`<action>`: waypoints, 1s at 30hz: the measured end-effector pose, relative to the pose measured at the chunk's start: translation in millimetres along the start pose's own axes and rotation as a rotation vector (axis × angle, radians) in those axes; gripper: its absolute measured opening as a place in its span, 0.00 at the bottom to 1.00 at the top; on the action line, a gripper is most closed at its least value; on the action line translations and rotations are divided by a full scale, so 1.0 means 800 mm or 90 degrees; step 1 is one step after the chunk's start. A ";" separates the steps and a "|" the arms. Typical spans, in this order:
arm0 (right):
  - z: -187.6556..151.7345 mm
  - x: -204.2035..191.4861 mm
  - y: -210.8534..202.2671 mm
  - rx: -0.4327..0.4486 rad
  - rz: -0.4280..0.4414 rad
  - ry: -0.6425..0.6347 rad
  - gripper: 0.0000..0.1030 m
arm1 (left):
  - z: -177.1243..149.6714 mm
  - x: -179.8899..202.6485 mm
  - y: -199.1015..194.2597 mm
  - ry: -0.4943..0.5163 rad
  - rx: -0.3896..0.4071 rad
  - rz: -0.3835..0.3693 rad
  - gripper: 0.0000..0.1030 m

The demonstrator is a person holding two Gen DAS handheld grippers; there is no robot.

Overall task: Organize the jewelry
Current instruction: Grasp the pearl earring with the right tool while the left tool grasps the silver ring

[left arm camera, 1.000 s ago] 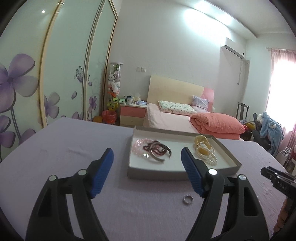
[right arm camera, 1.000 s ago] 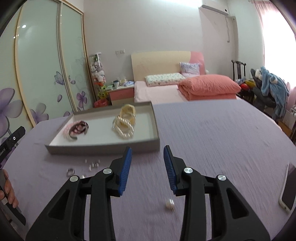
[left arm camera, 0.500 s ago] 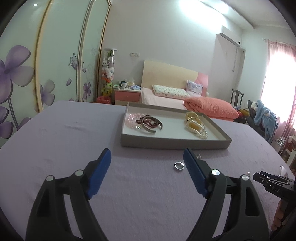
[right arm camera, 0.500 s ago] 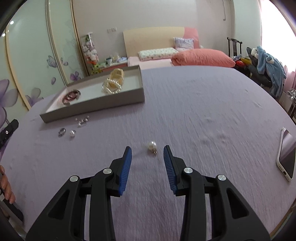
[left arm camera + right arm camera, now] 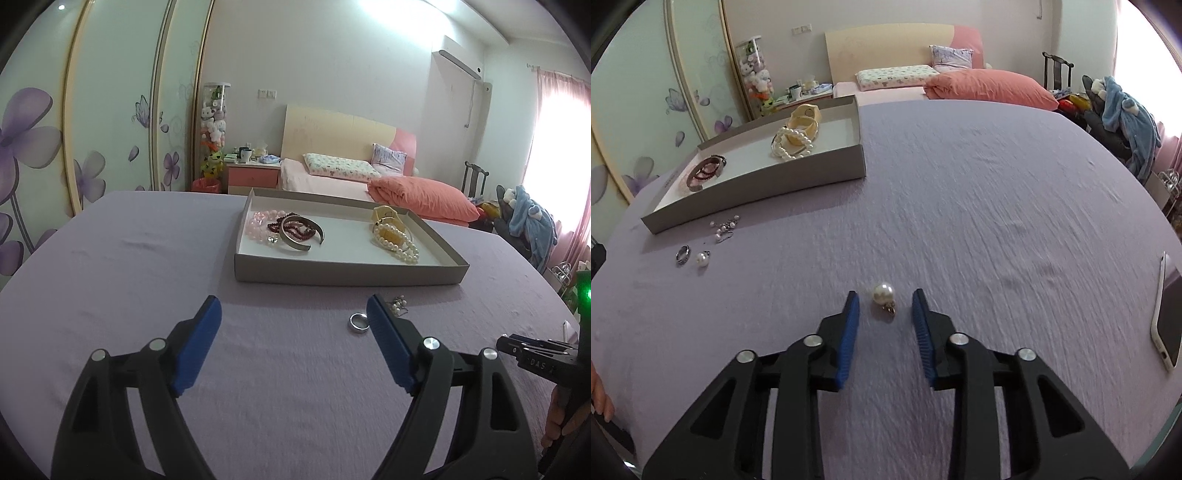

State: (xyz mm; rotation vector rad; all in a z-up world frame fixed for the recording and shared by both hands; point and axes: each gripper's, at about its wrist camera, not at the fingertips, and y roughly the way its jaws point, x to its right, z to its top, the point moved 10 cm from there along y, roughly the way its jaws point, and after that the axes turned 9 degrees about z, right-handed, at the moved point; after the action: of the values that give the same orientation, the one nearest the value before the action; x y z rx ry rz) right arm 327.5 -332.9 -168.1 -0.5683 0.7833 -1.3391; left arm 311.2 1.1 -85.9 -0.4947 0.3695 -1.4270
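Lavender cloth-covered table [image 5: 960, 184] with loose jewelry.
Grey tray [image 5: 768, 184] upper left; ring [image 5: 682, 254], pearl earrings [image 5: 882, 293] centre, phone [image 5: 1167, 314] right edge.

Lilac tablecloth [image 5: 960, 192], grey tray [image 5: 757, 188] (white inside), white pearl earring [image 5: 882, 293]

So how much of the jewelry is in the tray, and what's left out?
Done: bangles and bead strands lie in the grey cardboard tray. In hand: the right gripper is closing around the loose pearl earring, pads not yet touching. Left: silver ring, second pearl earring, small pearl cluster. The left gripper is open, empty.
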 end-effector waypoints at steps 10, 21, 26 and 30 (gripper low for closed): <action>0.001 -0.001 -0.002 -0.005 -0.013 -0.019 0.14 | -0.001 0.004 0.004 0.008 -0.009 0.003 0.77; -0.013 -0.001 -0.016 -0.005 0.011 -0.007 0.14 | -0.008 0.017 0.016 0.028 -0.039 0.002 0.77; -0.016 -0.003 -0.019 0.002 0.005 -0.020 0.14 | -0.013 0.033 0.027 0.057 -0.063 -0.003 0.77; -0.014 -0.003 -0.019 0.002 0.008 -0.018 0.14 | -0.025 0.055 0.044 0.102 -0.103 -0.013 0.77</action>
State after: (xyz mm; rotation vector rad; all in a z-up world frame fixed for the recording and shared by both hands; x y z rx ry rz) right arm 309.0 -331.8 -163.6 -0.5777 0.7603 -1.3182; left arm 335.4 -42.0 -119.3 -0.5174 0.6138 -1.4680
